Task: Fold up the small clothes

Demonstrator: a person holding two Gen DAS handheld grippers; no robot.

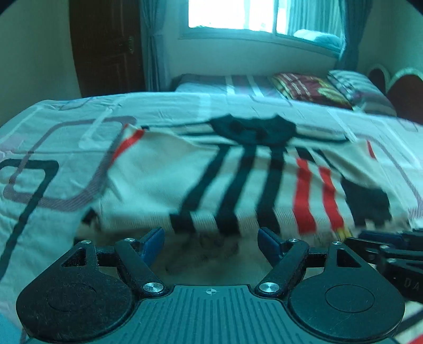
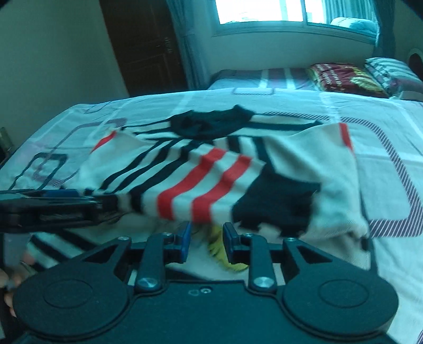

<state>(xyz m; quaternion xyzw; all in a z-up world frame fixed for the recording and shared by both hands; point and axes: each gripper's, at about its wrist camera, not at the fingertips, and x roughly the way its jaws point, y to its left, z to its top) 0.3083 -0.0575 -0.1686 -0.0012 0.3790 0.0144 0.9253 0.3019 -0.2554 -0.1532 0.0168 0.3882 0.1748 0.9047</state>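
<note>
A small white shirt (image 1: 164,180) with black and red stripes and a black collar (image 1: 251,129) lies on the bed, its lower part folded up over the chest. My left gripper (image 1: 211,238) stands open wide at the near fold edge, with only flat fabric beneath the gap. In the right wrist view the shirt (image 2: 224,180) shows a black patch on its folded layer. My right gripper (image 2: 206,238) is open by a narrow gap at that layer's edge, with a yellow print (image 2: 219,251) showing below. Each gripper also appears beside the other: right gripper (image 1: 391,251), left gripper (image 2: 53,203).
The bed sheet (image 1: 53,132) is pale with rounded-rectangle patterns and stretches wide on both sides. A dark red folded blanket (image 1: 312,90) and a striped pillow (image 1: 351,84) lie at the far end. A brown door (image 1: 105,47) and a window (image 1: 238,16) stand behind. A hand (image 2: 8,277) shows at lower left.
</note>
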